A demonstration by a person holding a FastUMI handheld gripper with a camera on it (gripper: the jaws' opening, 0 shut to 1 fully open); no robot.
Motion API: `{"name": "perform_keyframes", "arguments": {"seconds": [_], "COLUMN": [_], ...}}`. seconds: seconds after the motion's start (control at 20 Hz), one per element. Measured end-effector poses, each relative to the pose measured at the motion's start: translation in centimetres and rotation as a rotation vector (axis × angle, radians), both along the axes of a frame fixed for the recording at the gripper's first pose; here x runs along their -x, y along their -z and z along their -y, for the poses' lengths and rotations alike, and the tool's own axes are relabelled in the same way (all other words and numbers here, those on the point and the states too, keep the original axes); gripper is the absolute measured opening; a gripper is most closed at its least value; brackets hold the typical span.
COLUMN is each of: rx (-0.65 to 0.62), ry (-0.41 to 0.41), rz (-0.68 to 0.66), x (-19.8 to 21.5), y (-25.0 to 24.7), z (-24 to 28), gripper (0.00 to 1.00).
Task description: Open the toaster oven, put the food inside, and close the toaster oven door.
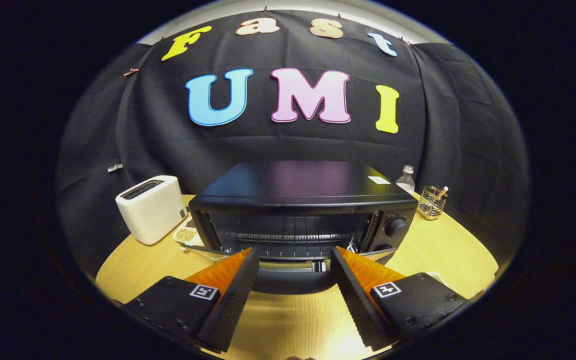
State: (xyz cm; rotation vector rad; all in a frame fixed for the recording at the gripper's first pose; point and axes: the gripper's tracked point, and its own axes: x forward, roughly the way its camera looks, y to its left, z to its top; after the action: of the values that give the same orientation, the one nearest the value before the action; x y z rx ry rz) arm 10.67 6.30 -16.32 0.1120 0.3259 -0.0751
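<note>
Right in front of toaster oven, gripper hovering with fingers spread wide, gripping nothing — door hanging open. Food tray sitting left of oven; probably light, slippery — pinching its rim looks safest.

The toaster oven is a black box with a flat, glossy top, standing on a light wooden table. Its door is dropped open toward the camera, lying about level at the oven's front foot. Inside the oven a wire rack spans the dark cavity. Two round knobs sit on the oven's right front panel. A small tray of food lies on the table just beside the oven's left wall.
</note>
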Motion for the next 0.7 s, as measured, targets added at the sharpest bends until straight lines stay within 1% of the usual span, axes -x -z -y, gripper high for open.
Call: {"name": "perform_keyframes", "arguments": {"seconds": [0.25,0.4,0.6,0.7], "rx": [0.005,0.004,-0.007,-0.009], "ry": [-0.031,-0.051,-0.083,-0.081], "rz": [-0.039,-0.092,-0.188,-0.219], "x": [2.6,4.4,6.7,7.2], "y": [2.1,4.2,8.5,9.6], "z": [-0.4,-0.8,-1.3,-0.4], "gripper": [0.96,0.96,0.97,0.97]}}
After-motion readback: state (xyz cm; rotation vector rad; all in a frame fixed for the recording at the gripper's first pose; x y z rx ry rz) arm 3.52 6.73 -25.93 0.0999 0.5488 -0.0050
